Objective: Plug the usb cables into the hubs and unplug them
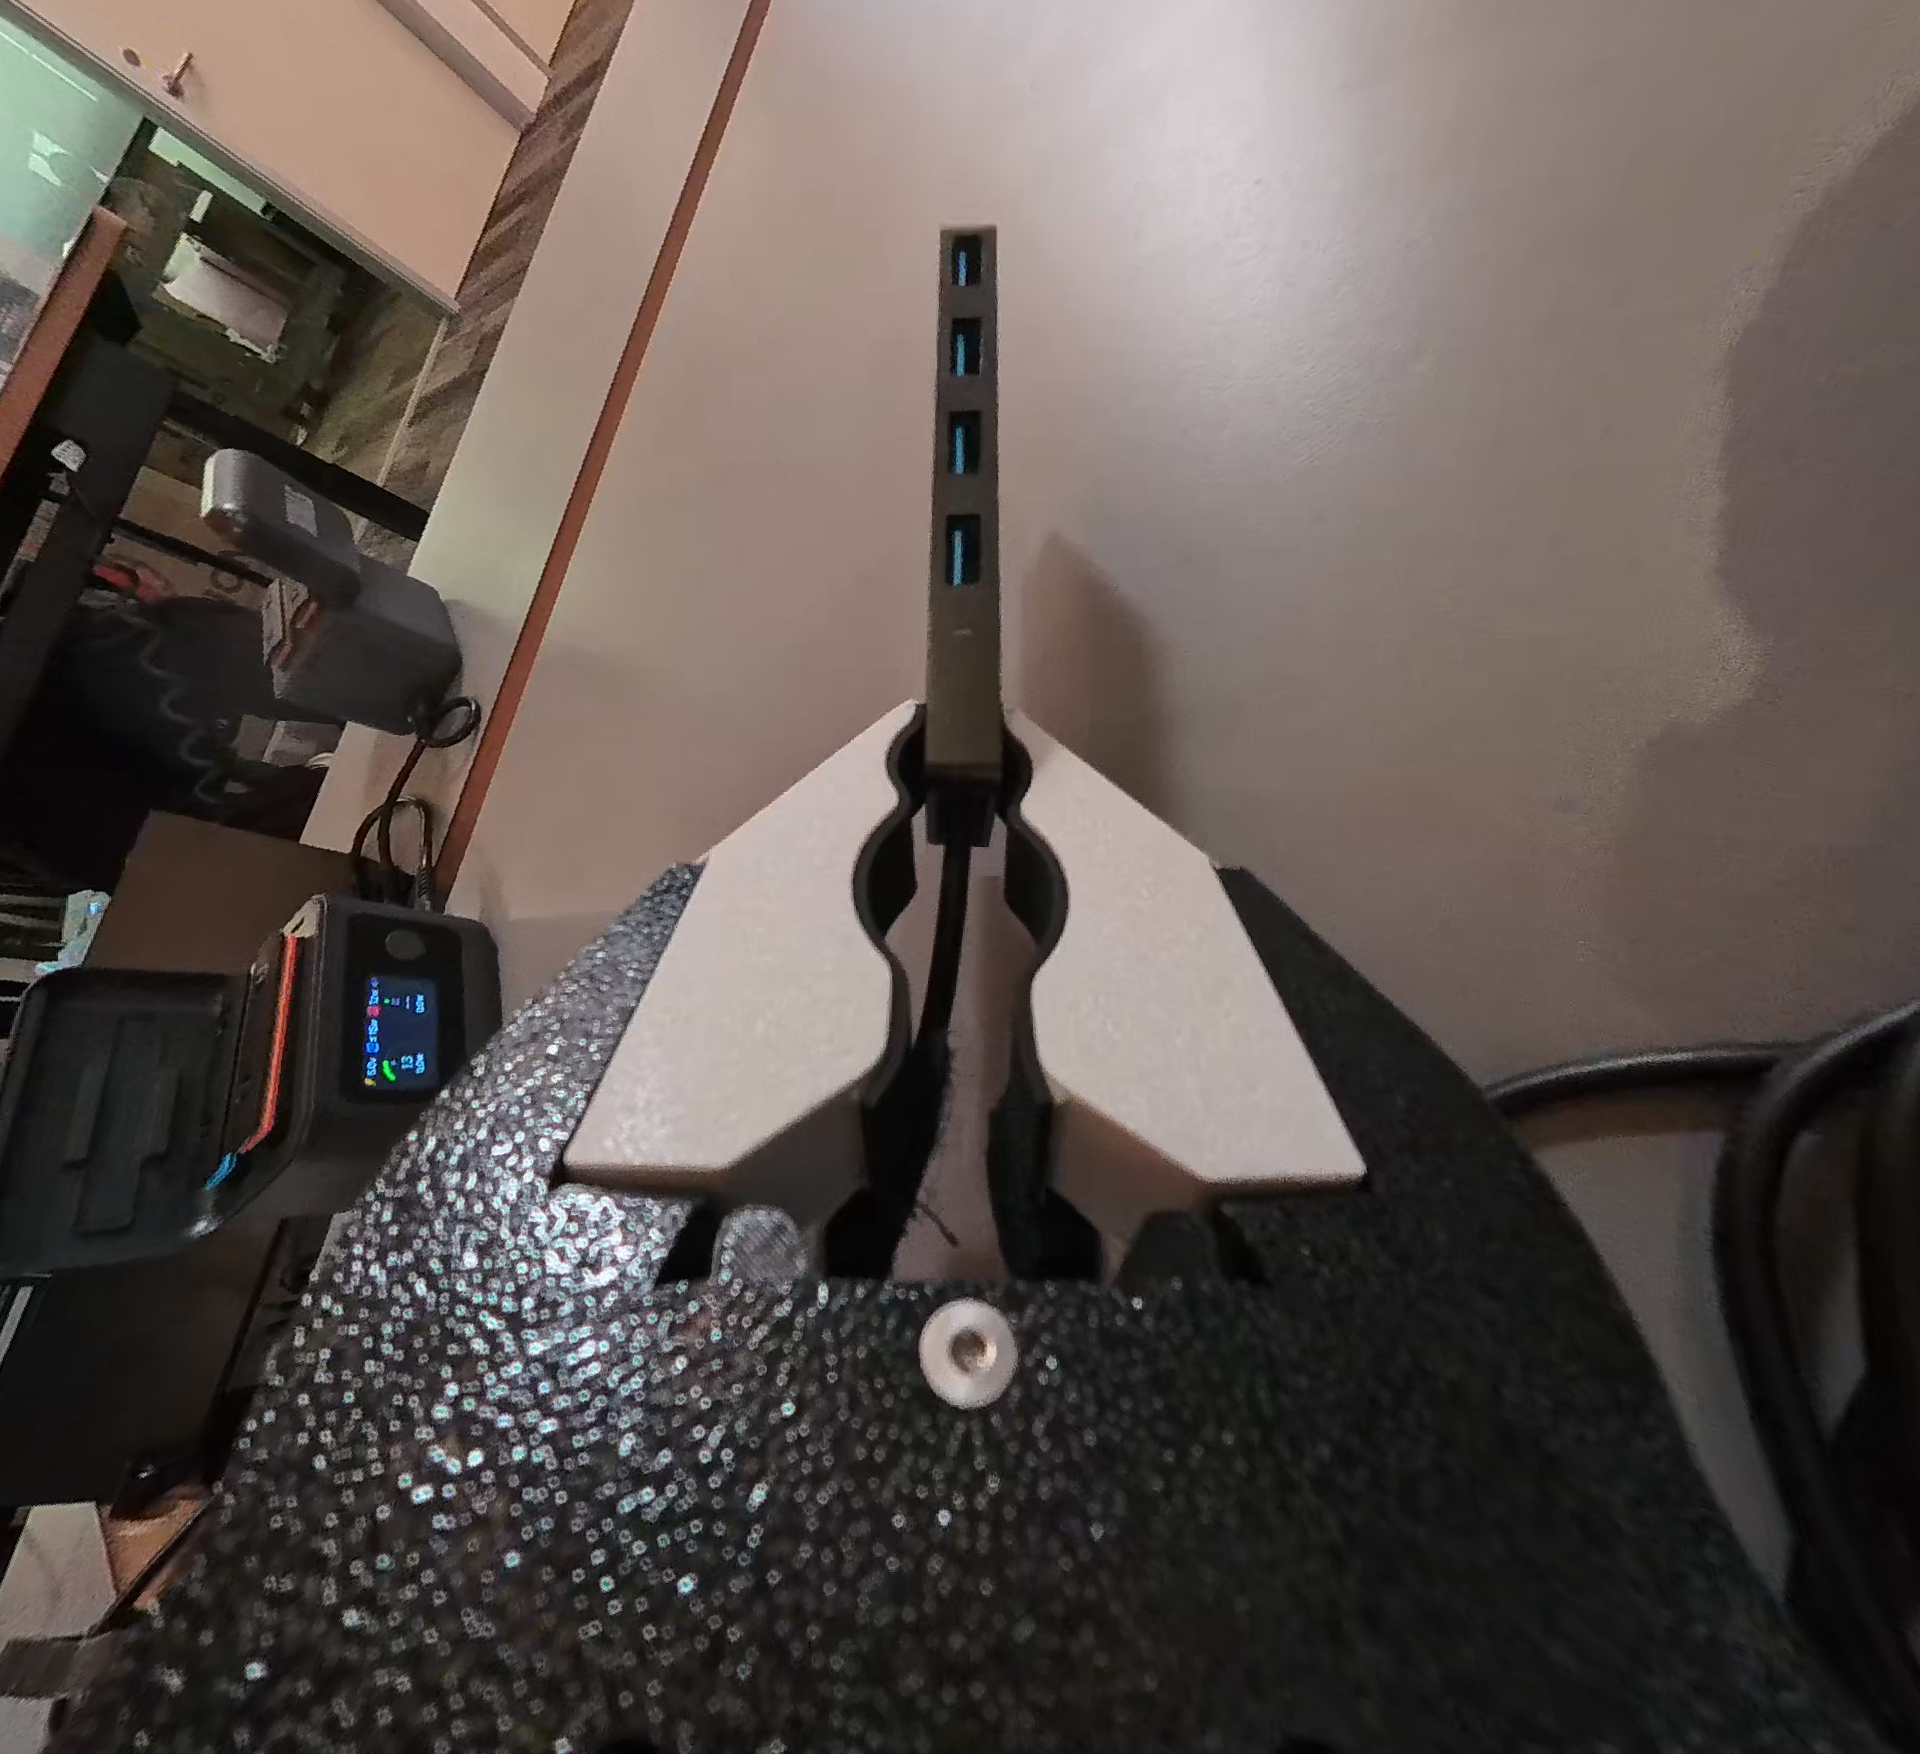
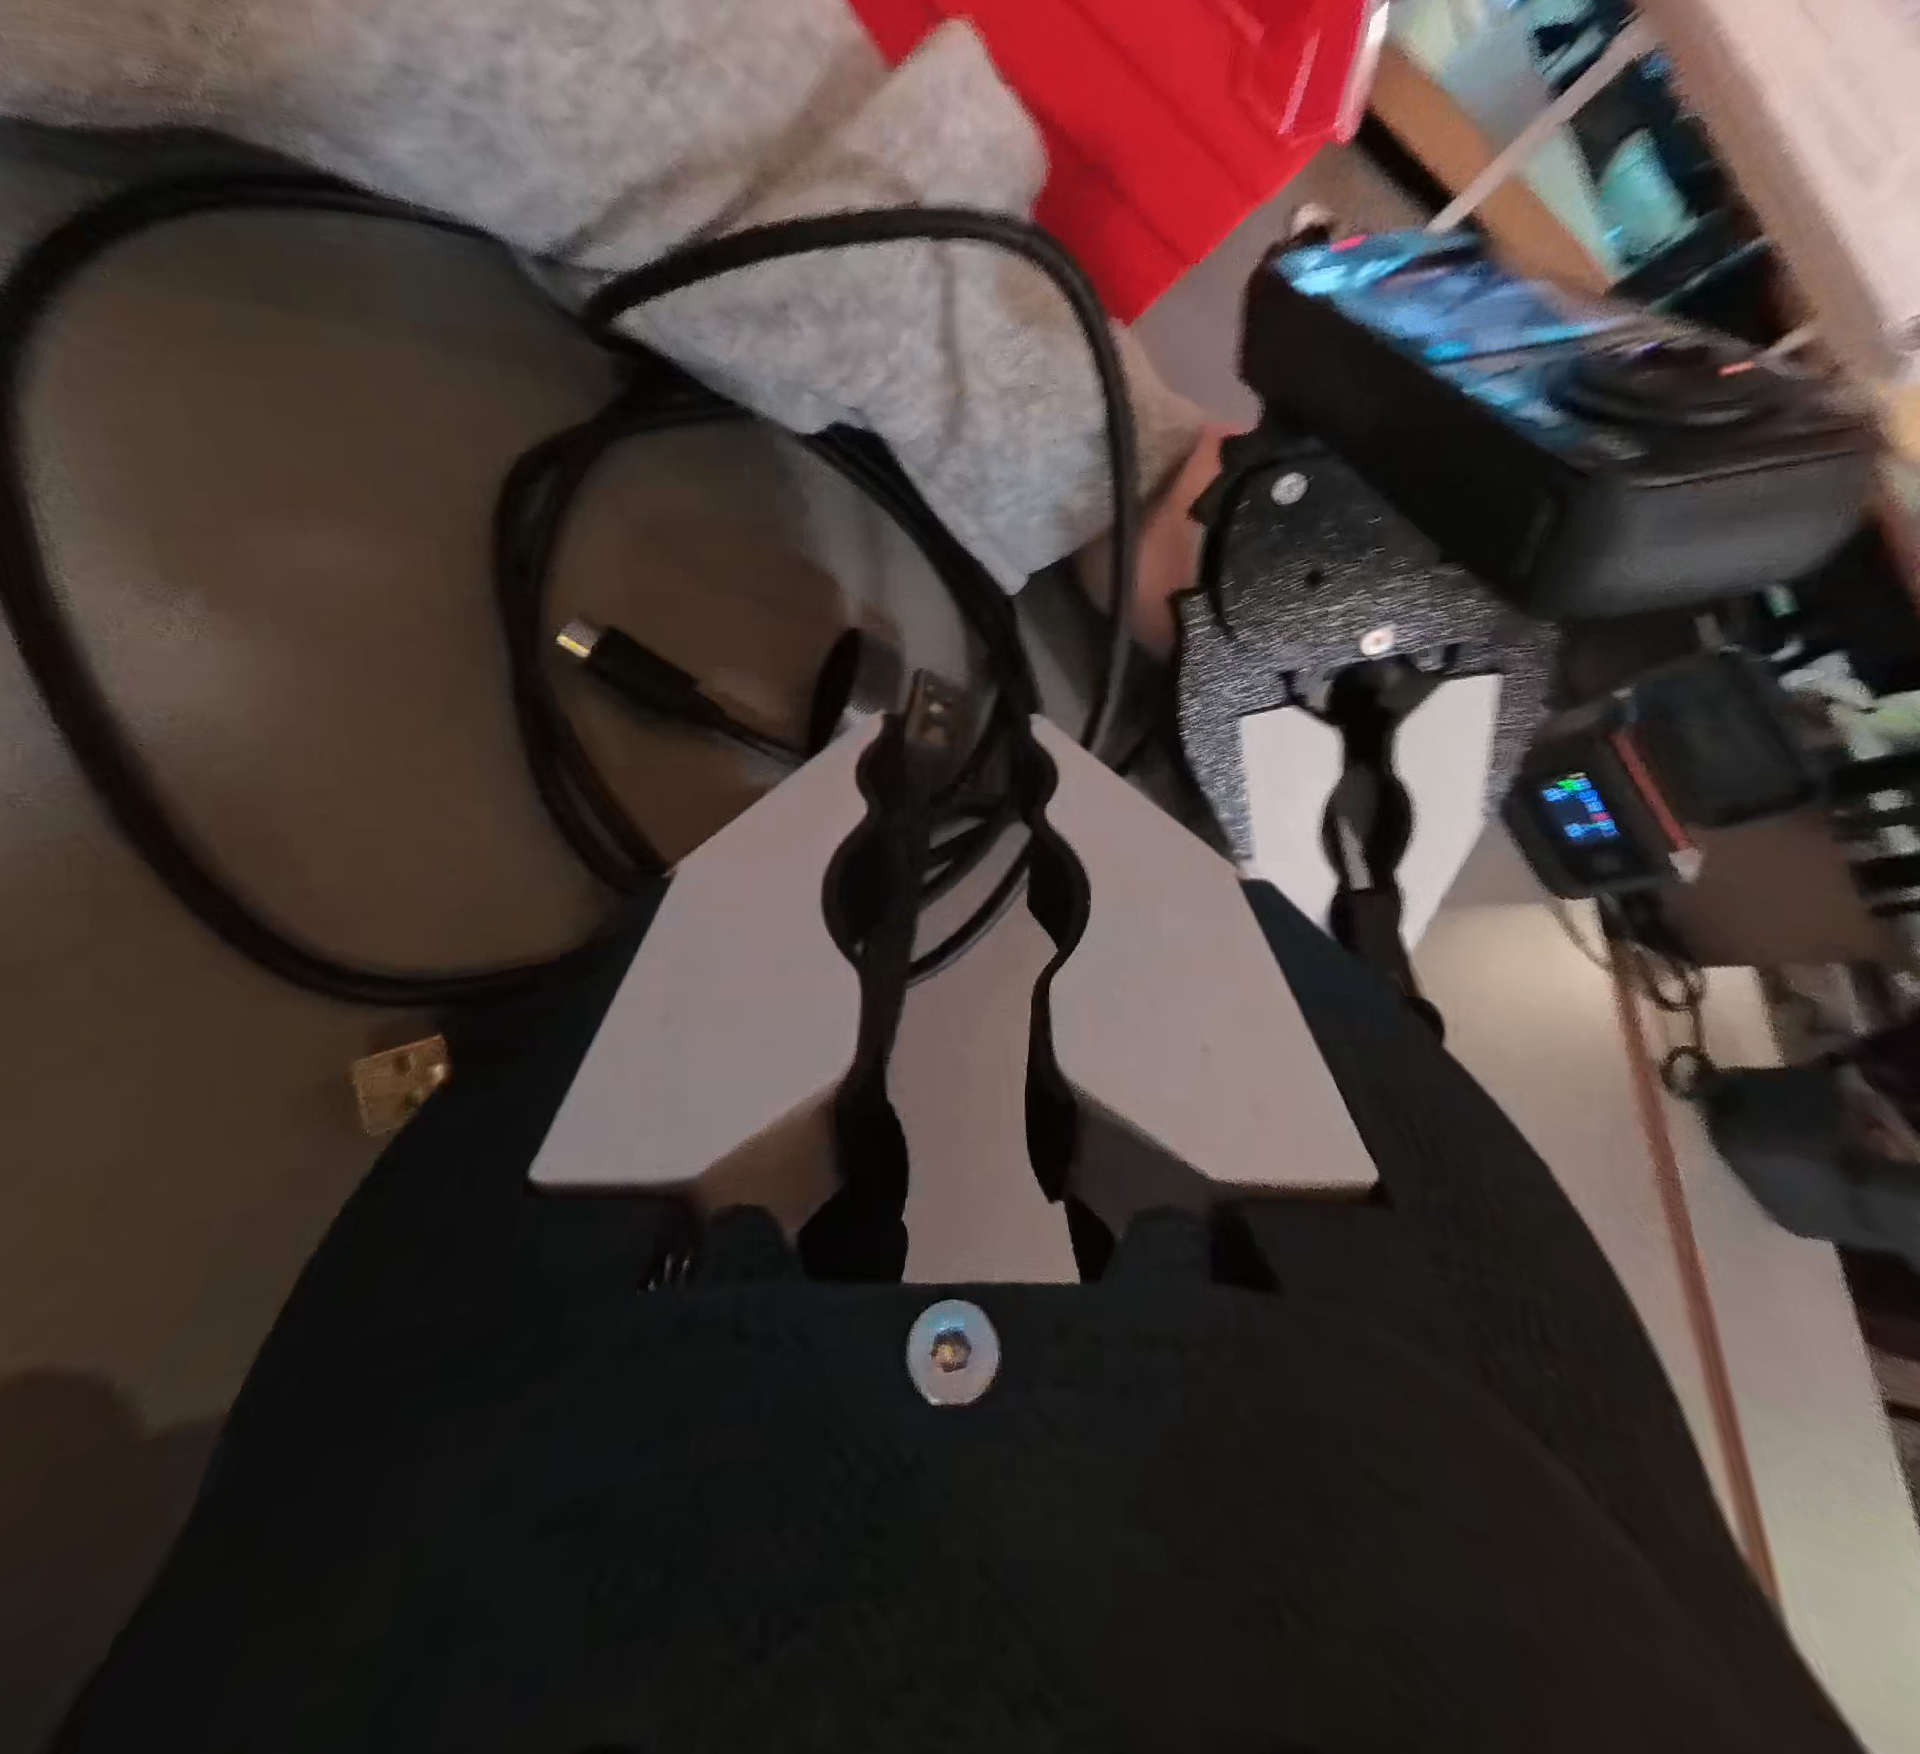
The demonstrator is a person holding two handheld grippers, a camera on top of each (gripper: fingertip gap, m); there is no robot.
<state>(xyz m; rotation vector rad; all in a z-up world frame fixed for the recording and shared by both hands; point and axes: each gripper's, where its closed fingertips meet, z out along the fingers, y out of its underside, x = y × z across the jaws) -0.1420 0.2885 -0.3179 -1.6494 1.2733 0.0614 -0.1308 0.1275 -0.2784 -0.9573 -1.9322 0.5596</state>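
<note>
Centrally in the left wrist view, the left gripper (image 1: 961, 769) clamps the cable end of a slim, rigid, light hub (image 1: 964, 499), while the right gripper (image 2: 951, 748) pinches a limp black cable's USB plug (image 2: 928, 705), best held by its stiff shell.

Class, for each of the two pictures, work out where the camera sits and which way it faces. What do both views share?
Left wrist view: on the left hand-held gripper, looking along its fingers at the USB hub it clamps over the white table.
Right wrist view: on the right hand-held gripper, facing black cables, a USB plug at its tips, a grey sleeve.
Shared: the left gripper and the table.
</note>
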